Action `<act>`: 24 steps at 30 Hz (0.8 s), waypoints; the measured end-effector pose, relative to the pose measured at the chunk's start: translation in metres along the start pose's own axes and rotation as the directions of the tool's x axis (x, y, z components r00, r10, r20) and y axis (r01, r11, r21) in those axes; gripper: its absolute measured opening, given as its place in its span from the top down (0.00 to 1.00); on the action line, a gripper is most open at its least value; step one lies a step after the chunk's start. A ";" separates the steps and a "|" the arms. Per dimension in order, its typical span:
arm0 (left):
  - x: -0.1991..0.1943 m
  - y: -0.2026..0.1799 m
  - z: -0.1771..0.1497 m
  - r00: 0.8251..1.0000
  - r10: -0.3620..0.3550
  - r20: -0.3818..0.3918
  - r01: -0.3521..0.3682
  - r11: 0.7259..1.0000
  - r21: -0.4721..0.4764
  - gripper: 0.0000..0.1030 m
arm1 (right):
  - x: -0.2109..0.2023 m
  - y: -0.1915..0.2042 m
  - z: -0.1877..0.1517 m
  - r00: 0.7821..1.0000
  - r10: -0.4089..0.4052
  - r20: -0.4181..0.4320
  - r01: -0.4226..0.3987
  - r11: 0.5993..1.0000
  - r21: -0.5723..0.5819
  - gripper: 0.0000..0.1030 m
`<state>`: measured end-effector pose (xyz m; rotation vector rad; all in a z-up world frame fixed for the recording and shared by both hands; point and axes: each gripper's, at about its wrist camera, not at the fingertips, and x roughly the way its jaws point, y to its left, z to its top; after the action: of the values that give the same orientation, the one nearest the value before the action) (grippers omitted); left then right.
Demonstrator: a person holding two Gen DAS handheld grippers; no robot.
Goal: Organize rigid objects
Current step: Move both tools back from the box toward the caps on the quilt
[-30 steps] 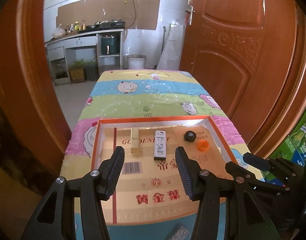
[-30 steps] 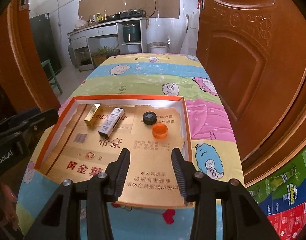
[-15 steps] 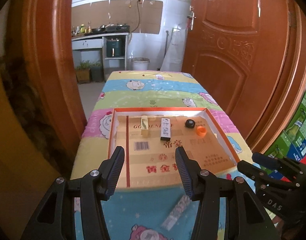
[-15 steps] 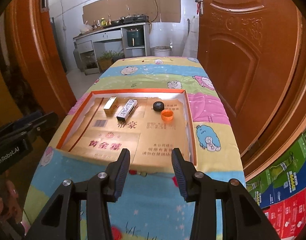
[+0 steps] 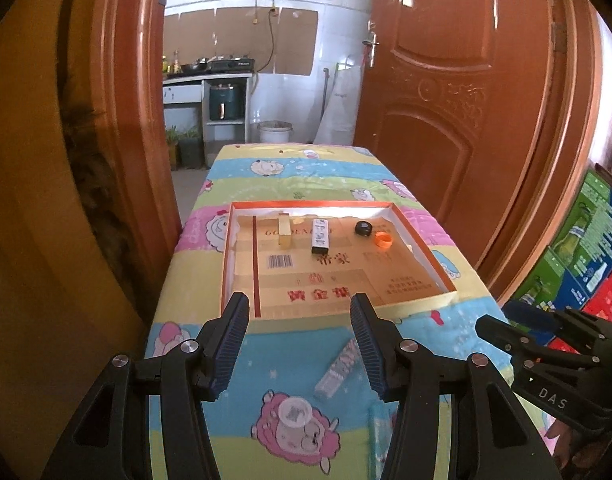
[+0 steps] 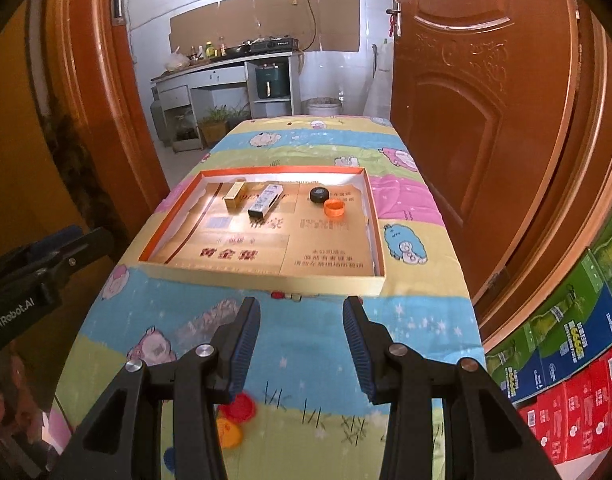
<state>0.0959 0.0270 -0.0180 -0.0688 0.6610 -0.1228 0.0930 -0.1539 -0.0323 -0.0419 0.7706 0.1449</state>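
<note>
A shallow tray point(image 5: 422, 250) point(image 6: 261, 276) with an orange rim lies mid-table on the cartoon cloth. Along its far side sit a gold box point(image 5: 283, 234) point(image 6: 234, 197), a white-and-black box point(image 5: 320, 236) point(image 6: 264, 205), a black cap point(image 5: 363, 228) point(image 6: 318, 194) and an orange cap point(image 5: 383, 239) point(image 6: 334, 208). On the cloth in front of the tray lie a silvery box point(image 5: 340, 368) point(image 6: 209, 316) and a clear round lid point(image 5: 293, 412). My left gripper point(image 5: 297, 320) and right gripper point(image 6: 301, 312) hang open and empty over the table's near end, short of the tray.
A brown door point(image 5: 446, 120) stands along the table's right side and a door frame point(image 5: 137, 120) on the left. Stacked coloured cartons point(image 6: 578, 340) are at the lower right. A kitchen counter point(image 6: 225, 68) is beyond the table. A pale box edge point(image 5: 380, 432) shows near my left finger.
Both grippers have drawn back from above the tray toward the table's near end. The tray looks smaller, and the silvery box and clear lid have come into view.
</note>
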 end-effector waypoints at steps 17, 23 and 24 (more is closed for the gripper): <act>-0.033 0.001 -0.052 1.000 0.005 -0.015 -0.005 1.000 0.018 0.47 | -0.025 0.016 -0.050 0.999 0.033 -0.017 -0.034 0.999 -0.031 0.58; -0.032 -0.008 -0.076 0.999 -0.032 -0.038 0.033 0.999 0.032 0.47 | -0.018 0.021 -0.067 0.998 0.039 -0.049 -0.041 0.998 -0.040 0.58; -0.032 -0.009 -0.080 0.998 -0.040 -0.040 0.041 0.998 0.036 0.47 | -0.017 0.020 -0.070 0.998 0.041 -0.054 -0.043 0.998 -0.037 0.58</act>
<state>0.0208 0.0200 -0.0604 -0.0440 0.6963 -0.1761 0.0296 -0.1423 -0.0704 -0.0658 0.8225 0.1986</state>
